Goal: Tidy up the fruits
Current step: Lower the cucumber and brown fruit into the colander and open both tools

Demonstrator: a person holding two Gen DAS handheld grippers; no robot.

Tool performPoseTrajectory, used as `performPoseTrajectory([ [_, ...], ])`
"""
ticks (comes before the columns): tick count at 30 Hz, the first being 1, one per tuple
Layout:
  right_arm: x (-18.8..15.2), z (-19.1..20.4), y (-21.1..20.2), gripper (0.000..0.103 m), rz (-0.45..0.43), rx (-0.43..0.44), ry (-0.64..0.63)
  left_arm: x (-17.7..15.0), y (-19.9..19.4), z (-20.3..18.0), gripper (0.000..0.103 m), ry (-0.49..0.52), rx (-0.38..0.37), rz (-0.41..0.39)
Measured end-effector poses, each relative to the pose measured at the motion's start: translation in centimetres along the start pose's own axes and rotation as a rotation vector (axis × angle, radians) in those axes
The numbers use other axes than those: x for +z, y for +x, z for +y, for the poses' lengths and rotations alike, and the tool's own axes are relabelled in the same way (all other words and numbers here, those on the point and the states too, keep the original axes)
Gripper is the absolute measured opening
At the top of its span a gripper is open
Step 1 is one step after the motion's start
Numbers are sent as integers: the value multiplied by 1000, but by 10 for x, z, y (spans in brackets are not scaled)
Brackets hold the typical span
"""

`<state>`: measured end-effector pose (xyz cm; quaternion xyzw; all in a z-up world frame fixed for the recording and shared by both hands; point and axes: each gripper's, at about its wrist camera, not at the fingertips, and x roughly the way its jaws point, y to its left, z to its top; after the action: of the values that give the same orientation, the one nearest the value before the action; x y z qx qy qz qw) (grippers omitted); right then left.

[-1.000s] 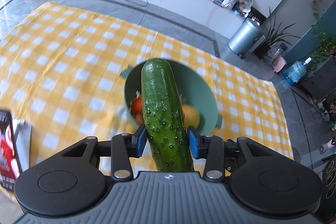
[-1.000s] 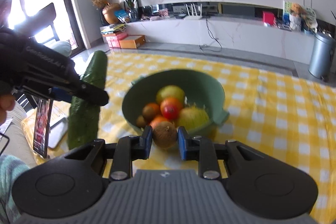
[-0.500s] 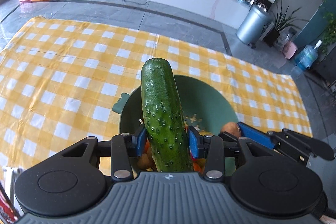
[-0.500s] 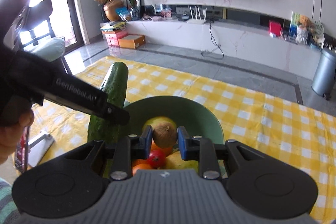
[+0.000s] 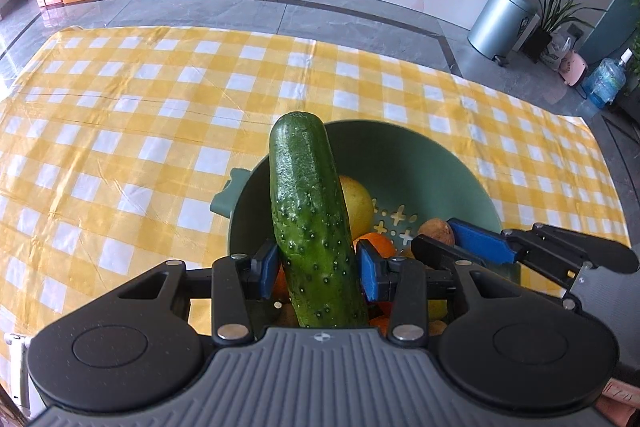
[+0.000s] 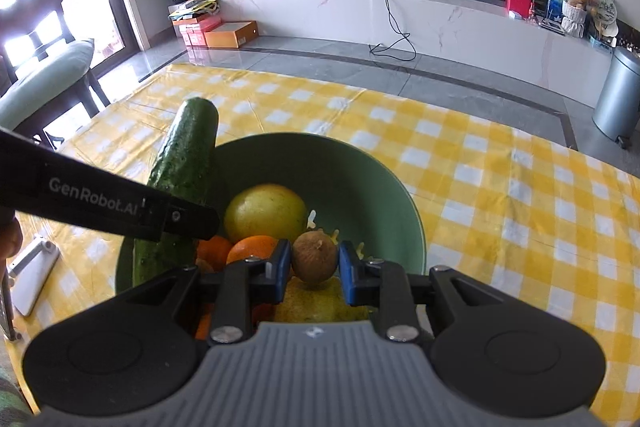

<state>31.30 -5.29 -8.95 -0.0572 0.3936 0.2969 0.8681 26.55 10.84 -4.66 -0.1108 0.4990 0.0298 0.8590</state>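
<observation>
Here the cucumber (image 5: 316, 223) was clamped lengthwise by the left gripper (image 5: 318, 269), tip fwd over the bowl (image 5: 452, 171); a brown fruit (image 6: 314, 261) was pinched by the right gripper (image 6: 314, 269), directly above the pile.

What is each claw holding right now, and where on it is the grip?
Left claw grips the bumpy green cucumber near its lower end. Right claw pinches the small round brown fruit across its sides.

Bowl (image 6: 404, 211) crowded: left gripper (image 5: 318, 273) and right gripper (image 6: 314, 267) side by side above piled fruit (image 6: 264, 213); tablecloth (image 5: 120, 131) bare around.
</observation>
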Motion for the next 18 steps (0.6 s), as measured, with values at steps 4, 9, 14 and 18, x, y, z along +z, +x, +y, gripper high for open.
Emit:
performPoseTrajectory([
  [4, -1, -2, 6, 23, 12, -3, -3, 0, 3, 2, 47, -5, 4, 6],
  [9, 2, -1, 9, 23, 23, -6, -17, 0, 4, 2, 47, -5, 10, 7],
  [14, 3, -1, 10, 25, 33, -8, -18, 0, 4, 4, 50, -5, 17, -1],
  [18, 4, 0, 5, 34, 28, -21, -19, -1, -4, 2, 59, 7, 14, -30],
])
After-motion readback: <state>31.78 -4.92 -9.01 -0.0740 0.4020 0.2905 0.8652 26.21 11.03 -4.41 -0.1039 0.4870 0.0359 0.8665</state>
